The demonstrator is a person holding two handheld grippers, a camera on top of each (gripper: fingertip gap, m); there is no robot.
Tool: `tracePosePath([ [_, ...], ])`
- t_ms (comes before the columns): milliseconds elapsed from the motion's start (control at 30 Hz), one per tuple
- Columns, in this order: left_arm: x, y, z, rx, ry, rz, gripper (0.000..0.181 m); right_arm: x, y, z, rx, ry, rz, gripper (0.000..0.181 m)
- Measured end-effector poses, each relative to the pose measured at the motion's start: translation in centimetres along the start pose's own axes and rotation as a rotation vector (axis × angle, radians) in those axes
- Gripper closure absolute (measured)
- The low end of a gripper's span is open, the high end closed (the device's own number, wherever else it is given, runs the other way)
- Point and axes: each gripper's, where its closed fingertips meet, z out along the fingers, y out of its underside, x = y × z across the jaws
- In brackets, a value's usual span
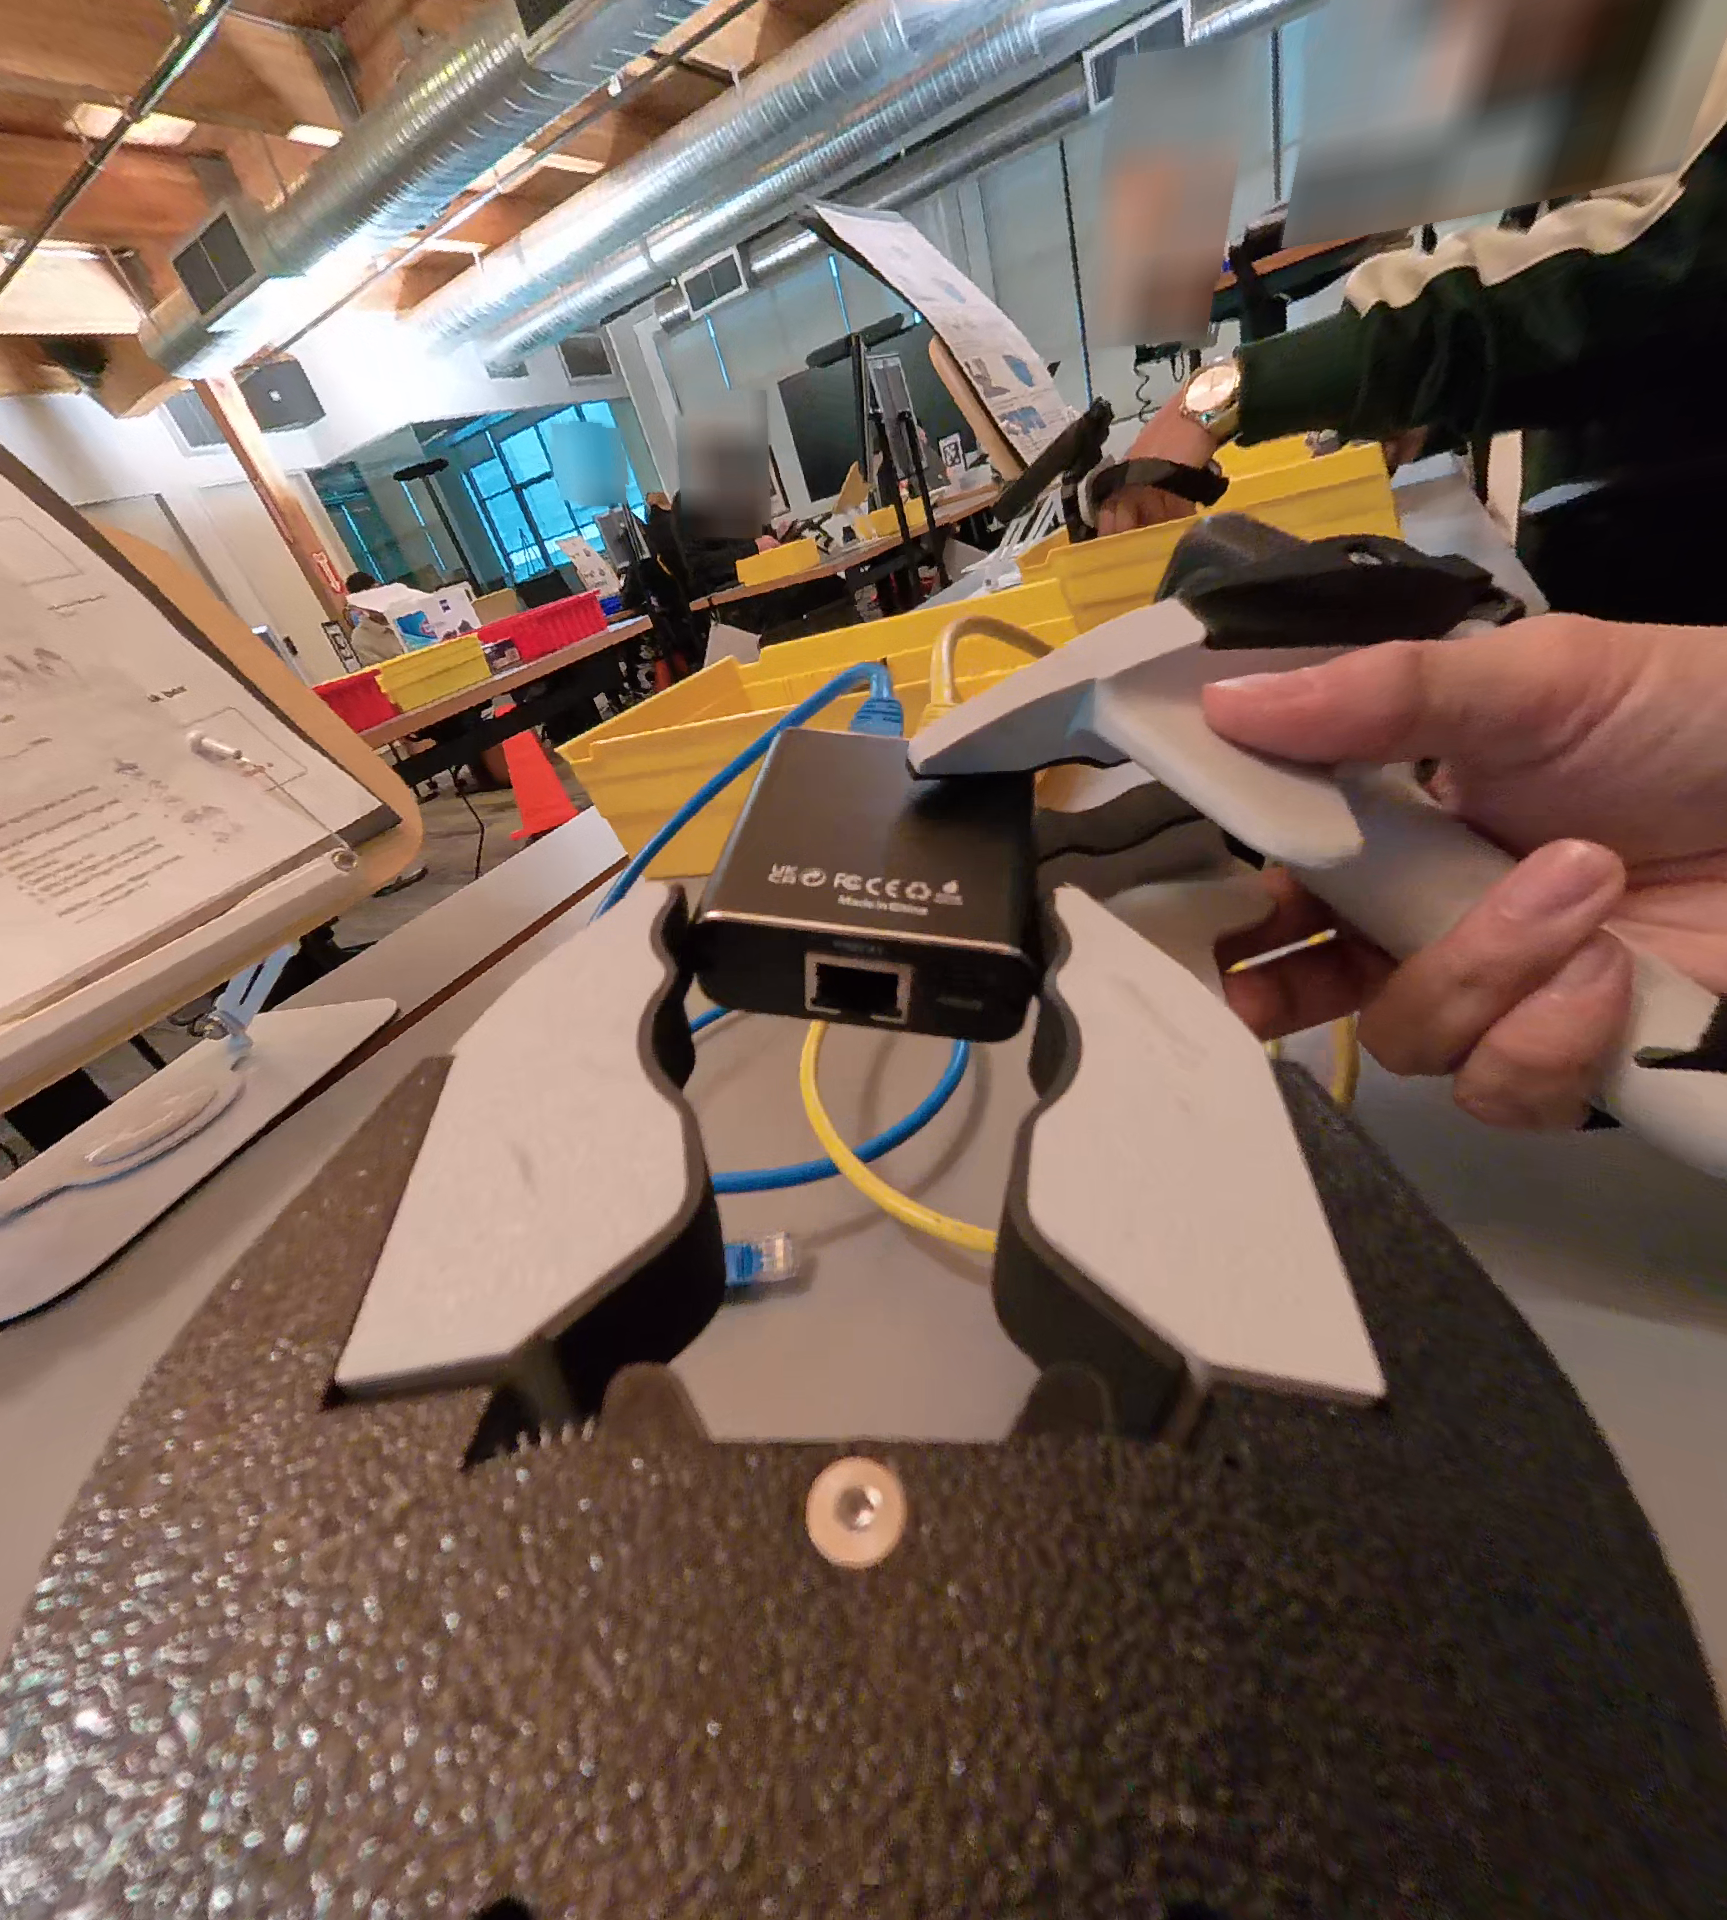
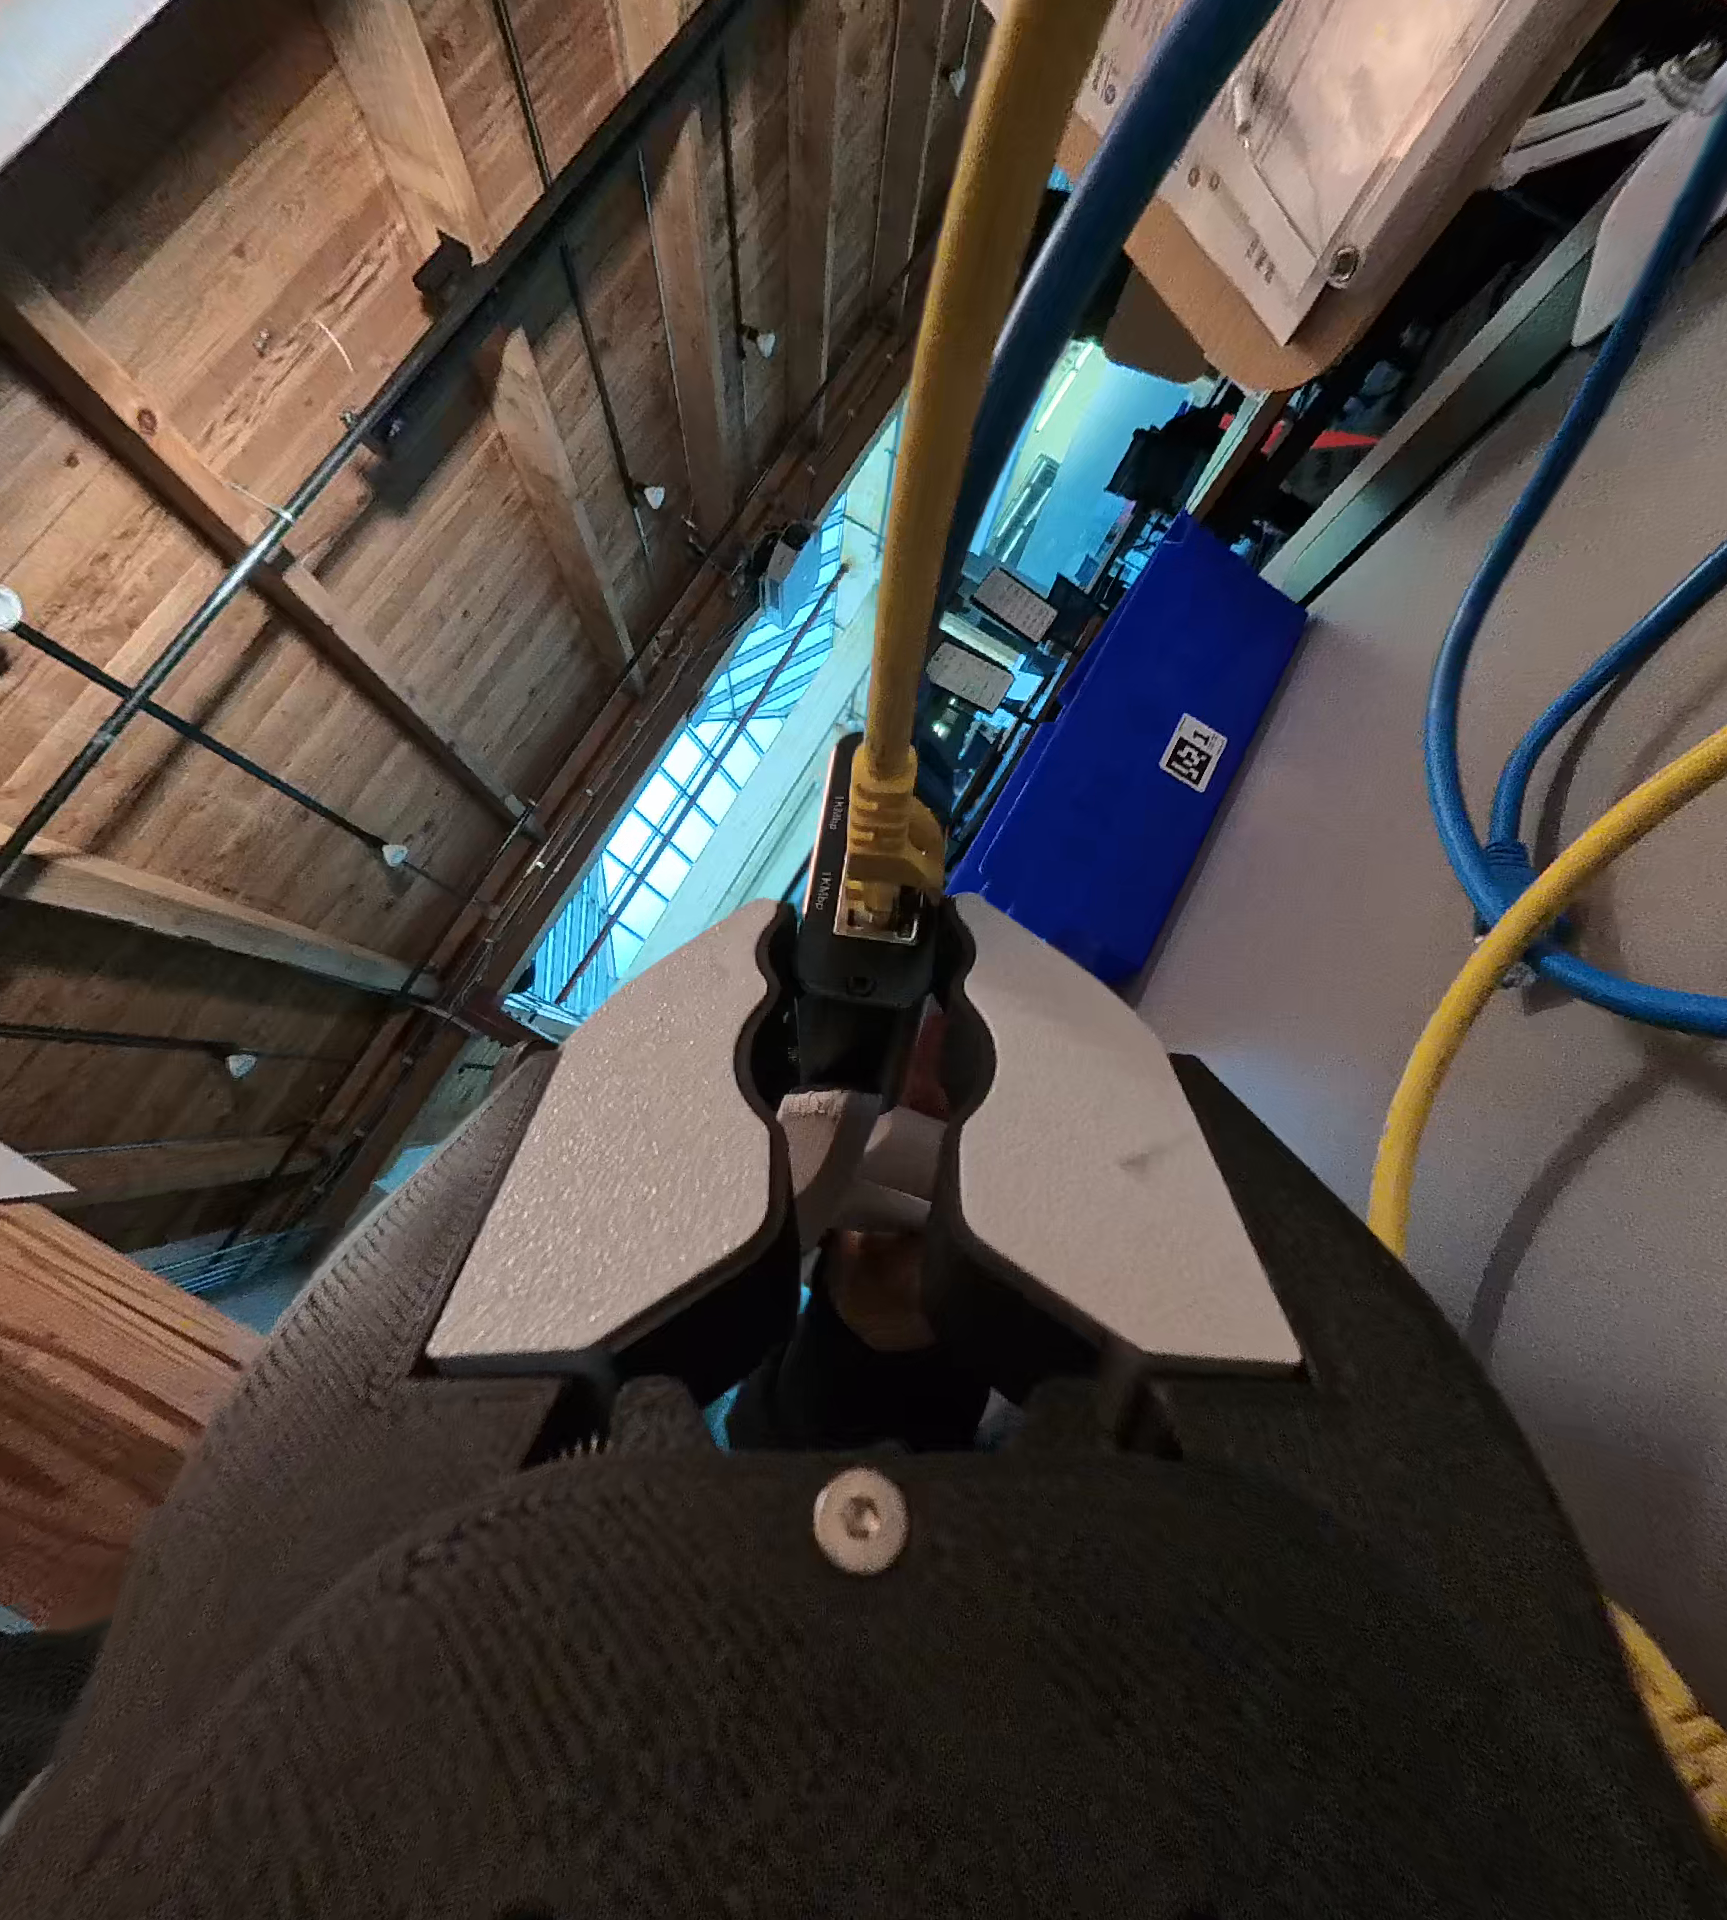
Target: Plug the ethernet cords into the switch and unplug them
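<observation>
The black switch (image 1: 869,883) is held in the air between both grippers. My left gripper (image 1: 864,935) is shut on its near end, a finger on each side, with an empty port (image 1: 859,985) facing the camera. My right gripper (image 1: 973,748), held by a hand, is shut on the far end. In the right wrist view my right gripper (image 2: 859,966) clamps the switch (image 2: 864,987) edge-on, with the yellow cord's plug (image 2: 885,831) seated in it. A blue cord (image 1: 734,758) runs to the far end; its plug's seating is hidden. A loose blue plug (image 1: 760,1257) lies on the table.
Yellow and blue cord loops (image 1: 869,1174) lie on the grey table (image 1: 1565,1299) under the switch. A paper stand (image 1: 111,779) is at the left, yellow bins (image 1: 693,727) behind. A blue bin (image 2: 1129,769) sits on the table. A person's sleeved arm (image 1: 1565,343) works at back right.
</observation>
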Motion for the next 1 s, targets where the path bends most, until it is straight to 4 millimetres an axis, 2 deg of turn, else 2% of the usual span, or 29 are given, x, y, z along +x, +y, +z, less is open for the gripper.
tracePosePath([
  [300, 0.2, 0.5, -0.1, -0.009, 0.047, -0.040, 0.119, 0.3, 0.4, -0.1, -0.017, 0.044, -0.005, 0.156],
  [500, -0.1, -0.7, -0.4, 0.042, 0.015, -0.052, 0.119, -0.6, 0.3, 0.2, -0.042, 0.011, -0.058, 0.155],
  [667, -0.7, -0.9, -0.5, 0.042, -0.035, -0.003, 0.119, -0.8, -0.6, 0.1, -0.029, -0.015, -0.053, 0.141],
  [767, -0.8, -0.9, -0.6, 0.041, -0.041, 0.002, 0.119, -0.3, -1.8, -0.4, 0.034, -0.024, -0.007, 0.145],
  [933, -0.9, -0.9, -0.6, 0.044, -0.040, 0.014, 0.119, 0.5, -1.4, -0.5, 0.019, -0.018, 0.065, 0.153],
  [1000, -0.8, -1.0, -0.6, 0.052, -0.034, 0.010, 0.119, 0.9, -1.4, -0.6, 0.034, -0.017, 0.118, 0.164],
])
